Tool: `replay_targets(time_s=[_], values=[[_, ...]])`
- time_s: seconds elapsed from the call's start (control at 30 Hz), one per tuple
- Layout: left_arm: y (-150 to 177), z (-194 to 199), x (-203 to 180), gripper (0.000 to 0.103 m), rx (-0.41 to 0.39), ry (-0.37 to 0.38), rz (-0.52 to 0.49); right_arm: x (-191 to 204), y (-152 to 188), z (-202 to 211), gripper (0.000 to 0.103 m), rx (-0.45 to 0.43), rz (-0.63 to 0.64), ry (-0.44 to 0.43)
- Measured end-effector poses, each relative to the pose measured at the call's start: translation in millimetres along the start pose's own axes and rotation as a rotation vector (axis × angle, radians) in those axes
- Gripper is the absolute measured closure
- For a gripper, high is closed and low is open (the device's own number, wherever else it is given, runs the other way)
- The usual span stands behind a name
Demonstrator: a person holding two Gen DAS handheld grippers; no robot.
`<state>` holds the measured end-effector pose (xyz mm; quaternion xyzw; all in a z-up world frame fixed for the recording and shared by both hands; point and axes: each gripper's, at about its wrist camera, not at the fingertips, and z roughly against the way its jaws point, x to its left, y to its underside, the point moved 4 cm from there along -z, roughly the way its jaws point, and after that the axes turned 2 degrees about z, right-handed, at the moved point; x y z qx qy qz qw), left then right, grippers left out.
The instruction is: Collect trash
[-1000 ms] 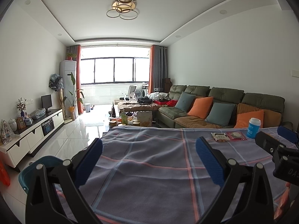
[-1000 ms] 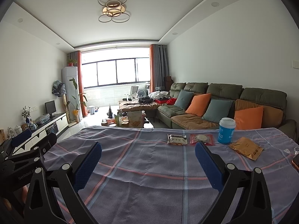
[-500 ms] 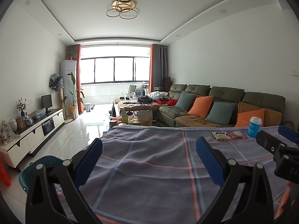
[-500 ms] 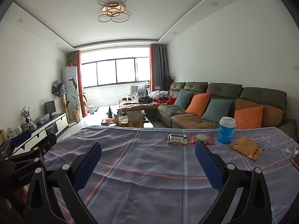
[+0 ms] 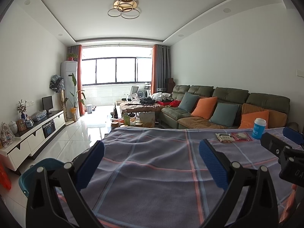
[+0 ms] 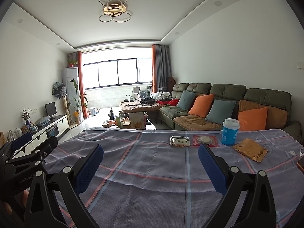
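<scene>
Right wrist view shows the worktop under its grey-blue checked cloth, filling the lower half, with the green sofa behind it. My right claw hangs above the cloth with its blue pads spread wide and nothing between them; my left claw is just as wide and empty, and a teal bin sits on the floor off the worktop's left edge. The trash lies along the far right of the cloth: a blue cup with a white lid, a gold pouch near it, a red packet just beside the cup, then a grey snack wrapper.
</scene>
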<state>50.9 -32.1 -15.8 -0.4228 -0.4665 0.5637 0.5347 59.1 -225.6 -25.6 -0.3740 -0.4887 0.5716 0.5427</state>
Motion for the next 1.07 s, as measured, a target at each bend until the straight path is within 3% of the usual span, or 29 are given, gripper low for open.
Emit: replay_targets(time_s=[0.8, 0.97, 1.07], values=[[4.7, -6.7, 0.4, 0.003, 0.018, -0.015, -0.026, -3.2, 1.1, -1.1, 0.004, -0.001, -0.002, 0.005], [6.1, -28.3, 5.9, 0.003, 0.121, -0.013, -0.012, -19.2, 1.7, -9.2, 0.004, 0.035, -0.005, 0.045], [7.9, -53.3, 13.8, 0.003, 0.224, -0.021, -0.010, -39.7, 2.4, -20.5, 0.004, 0.092, -0.022, 0.075]])
